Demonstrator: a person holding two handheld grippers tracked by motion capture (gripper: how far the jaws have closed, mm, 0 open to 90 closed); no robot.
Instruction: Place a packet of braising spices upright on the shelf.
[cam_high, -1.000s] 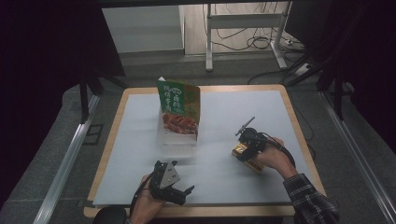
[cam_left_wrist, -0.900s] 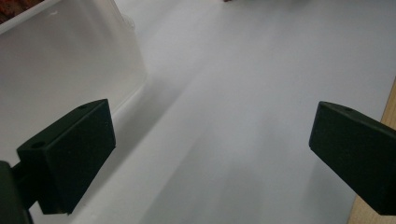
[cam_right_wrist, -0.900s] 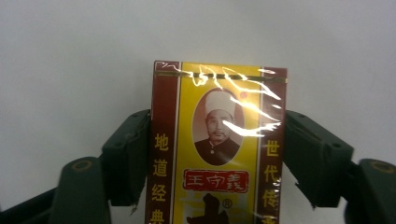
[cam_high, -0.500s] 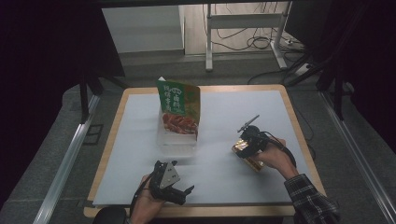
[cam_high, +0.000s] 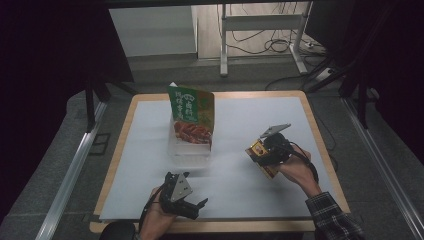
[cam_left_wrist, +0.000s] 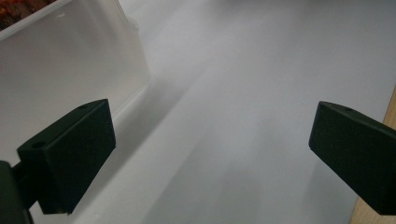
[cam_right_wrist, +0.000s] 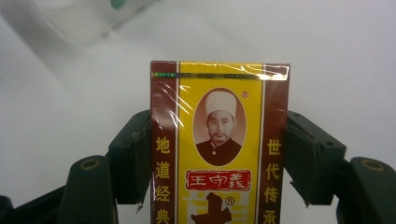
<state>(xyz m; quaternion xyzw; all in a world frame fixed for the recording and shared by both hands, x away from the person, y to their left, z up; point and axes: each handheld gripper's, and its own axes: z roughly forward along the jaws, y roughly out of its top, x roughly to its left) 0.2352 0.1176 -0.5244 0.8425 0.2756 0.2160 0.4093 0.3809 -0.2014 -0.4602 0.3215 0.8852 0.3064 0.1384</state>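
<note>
Left gripper (cam_high: 192, 207) rests near the table's (cam_high: 300, 210) front edge, jaws apart and empty, just before the clear bin (cam_high: 189, 147) that holds an upright green packet (cam_high: 191, 112). Right gripper (cam_high: 260, 154), right of the bin, is clamped on a yellow box (cam_right_wrist: 219, 149) held clear of the table. The step looks like carrying; next, likely, the box must be brought over the bin's open top and released.

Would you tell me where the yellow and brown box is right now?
The yellow and brown box sits clamped between the right gripper jaws, at the right of the high view, right of the clear bin.
</note>
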